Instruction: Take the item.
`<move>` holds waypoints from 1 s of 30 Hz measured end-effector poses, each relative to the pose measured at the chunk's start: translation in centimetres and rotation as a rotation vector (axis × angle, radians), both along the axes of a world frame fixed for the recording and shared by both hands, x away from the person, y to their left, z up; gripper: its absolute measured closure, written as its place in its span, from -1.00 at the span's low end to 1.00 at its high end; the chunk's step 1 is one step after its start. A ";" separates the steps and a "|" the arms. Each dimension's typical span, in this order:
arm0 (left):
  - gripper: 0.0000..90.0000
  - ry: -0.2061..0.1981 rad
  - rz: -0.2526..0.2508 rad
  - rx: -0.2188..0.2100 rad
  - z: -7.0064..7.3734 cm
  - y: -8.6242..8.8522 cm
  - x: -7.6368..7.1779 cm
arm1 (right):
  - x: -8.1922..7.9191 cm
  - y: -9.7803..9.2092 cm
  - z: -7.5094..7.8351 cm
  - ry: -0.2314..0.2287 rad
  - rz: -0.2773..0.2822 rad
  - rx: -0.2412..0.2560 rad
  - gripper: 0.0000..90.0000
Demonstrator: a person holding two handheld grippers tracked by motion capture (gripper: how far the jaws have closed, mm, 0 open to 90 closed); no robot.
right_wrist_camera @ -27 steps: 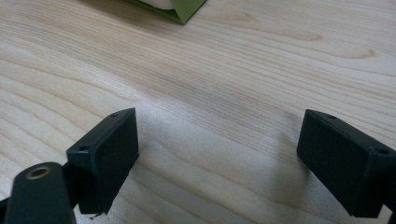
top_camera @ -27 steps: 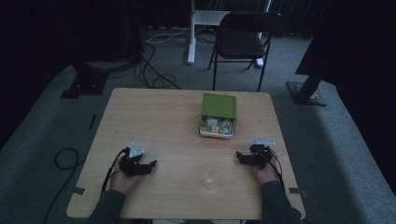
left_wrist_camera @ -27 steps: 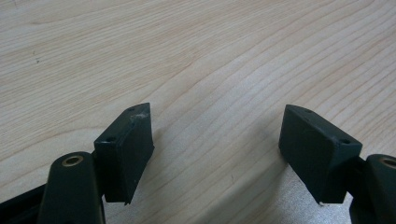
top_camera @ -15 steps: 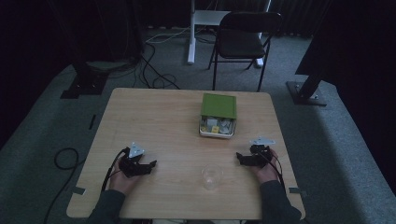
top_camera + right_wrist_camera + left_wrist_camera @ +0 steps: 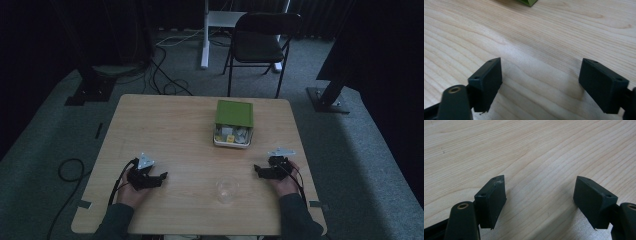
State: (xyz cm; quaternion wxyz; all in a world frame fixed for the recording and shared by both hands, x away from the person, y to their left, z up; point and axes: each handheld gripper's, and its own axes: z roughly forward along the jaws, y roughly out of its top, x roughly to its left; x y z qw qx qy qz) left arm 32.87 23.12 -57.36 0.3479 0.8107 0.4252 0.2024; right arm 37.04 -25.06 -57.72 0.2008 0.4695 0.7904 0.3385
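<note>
Looking at the table from the remote seat, here's how I read it.

Left gripper (image 5: 161,176): jaws spread wide with nothing between them, resting low on the wooden table (image 5: 165,125) near my edge; in the left gripper view there's just bare wood grain ahead of the jaws.

Right gripper (image 5: 257,170): also wide and empty, low on the table, jaws pointing inward toward the other one.

Glass (image 5: 226,190): small clear tumbler, upright, sitting between the two grippers and closer to the right one, just inboard of its jaws and a bit nearer to me.

Green box (image 5: 233,123): forward of the right gripper and a little inboard, well apart from both; the green lid covers the back part, and the open front shows small pale packets, one yellowish. A corner of it pokes into the top of the right gripper view (image 5: 530,2).

Handling guess: the glass is probably light, stiff, slippery and breakable. I'd take it across the wall around mid-height, squeezing gently, not by the rim.

Packets: likely soft and light, pinch one by an edge.

Risk: the glass is hard to see and easy to tip.
</note>
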 end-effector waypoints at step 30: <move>-0.40 0.000 -0.001 0.001 0.0 0.0 0.0 | -1.1 2.1 3.6 -0.103 0.182 0.088 0.04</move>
